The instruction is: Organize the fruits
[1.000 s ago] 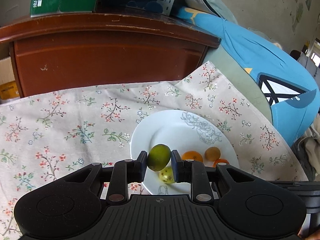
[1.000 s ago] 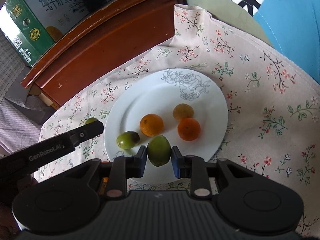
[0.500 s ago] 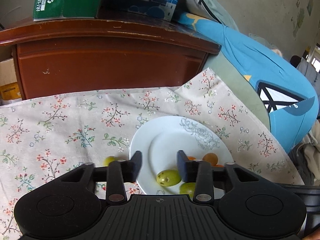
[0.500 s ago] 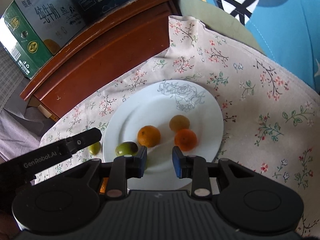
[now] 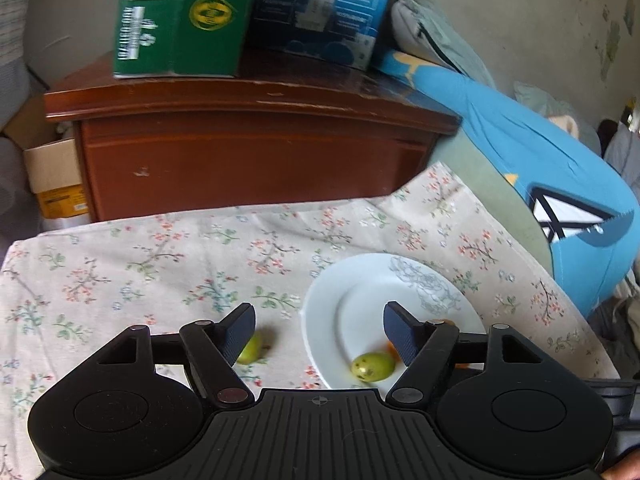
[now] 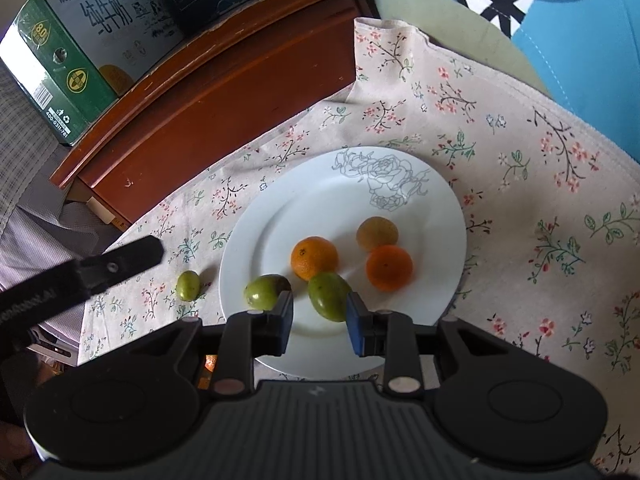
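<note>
At lower left of the right wrist view, the small smooth green fruit (image 6: 188, 285) lies on the floral cloth just beside the white rose-printed plate (image 6: 440, 200), light, firm and liable to roll, best pinched across its middle by the wide-open left claw (image 5: 319, 328), while the empty right claw (image 6: 319, 314) stands parted.

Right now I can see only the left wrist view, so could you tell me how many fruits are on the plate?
Observer: Five lie on the plate: a pale orange, a redder orange, a brownish fruit, a dark-ended green fruit and a larger green fruit.
Operator: Is the right gripper holding any?
Observer: No. The right gripper is open; the larger green fruit sits on the plate between its jaws.
Operator: Anything off the plate?
Observer: A small green fruit lies on the cloth, left of the plate and apart from it.
</note>
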